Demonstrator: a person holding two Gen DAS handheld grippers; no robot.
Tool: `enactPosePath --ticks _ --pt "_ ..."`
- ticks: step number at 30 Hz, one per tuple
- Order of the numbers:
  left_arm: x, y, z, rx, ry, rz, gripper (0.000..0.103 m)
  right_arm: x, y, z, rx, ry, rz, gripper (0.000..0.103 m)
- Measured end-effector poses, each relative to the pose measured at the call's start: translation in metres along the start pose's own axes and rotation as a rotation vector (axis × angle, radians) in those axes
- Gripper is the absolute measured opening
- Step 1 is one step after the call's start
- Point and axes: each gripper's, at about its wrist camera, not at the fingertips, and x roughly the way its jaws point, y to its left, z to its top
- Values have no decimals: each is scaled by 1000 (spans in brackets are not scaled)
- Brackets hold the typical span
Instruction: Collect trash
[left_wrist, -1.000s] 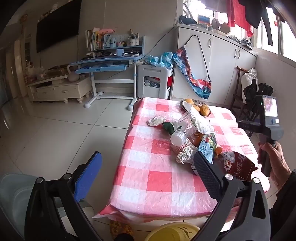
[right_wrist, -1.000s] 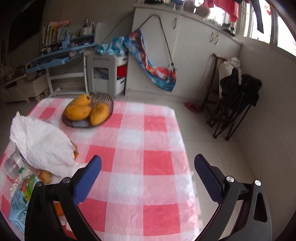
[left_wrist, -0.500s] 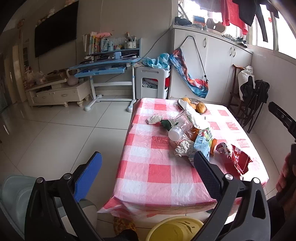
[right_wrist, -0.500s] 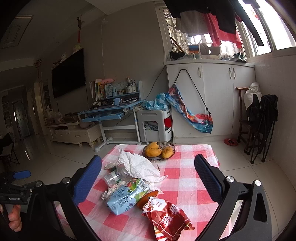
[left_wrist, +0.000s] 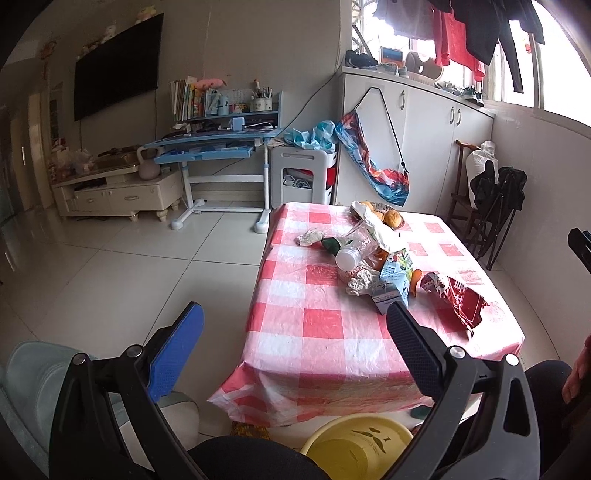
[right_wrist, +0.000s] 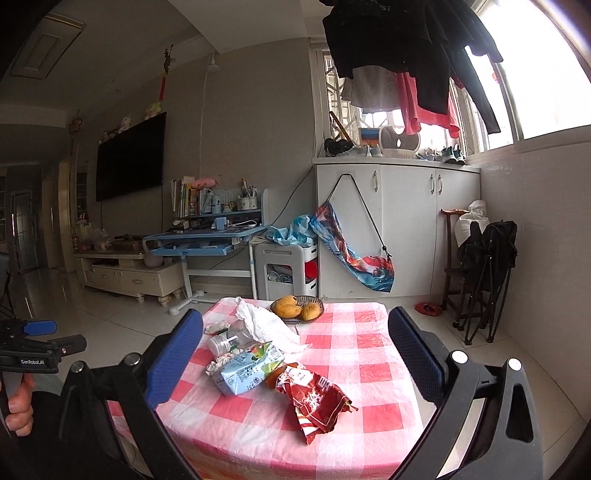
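Both grippers held back from counter (right_wrist: 369, 376), nothing touched. Right gripper (right_wrist: 295, 354) fingers spread wide, empty; red snack bag (right_wrist: 314, 402) lies just ahead and below between them, long axis running away from camera. Left gripper (left_wrist: 295, 332) also spread, empty, off counter's left edge, farther. Yellow bin (left_wrist: 358, 443) below near edge.

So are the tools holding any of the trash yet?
No, nothing is held. The left tool and the right tool are both open and empty, back from the table, with the red snack bag lying untouched.
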Motion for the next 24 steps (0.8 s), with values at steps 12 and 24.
enactPosePath --ticks 12,24 --pt "-5 -6 0 45 -22 -13 95 5 11 -9 -36 21 -27 96" --pt "-4 -10 0 59 -21 -17 96 6 19 3 -80 71 -34 96"
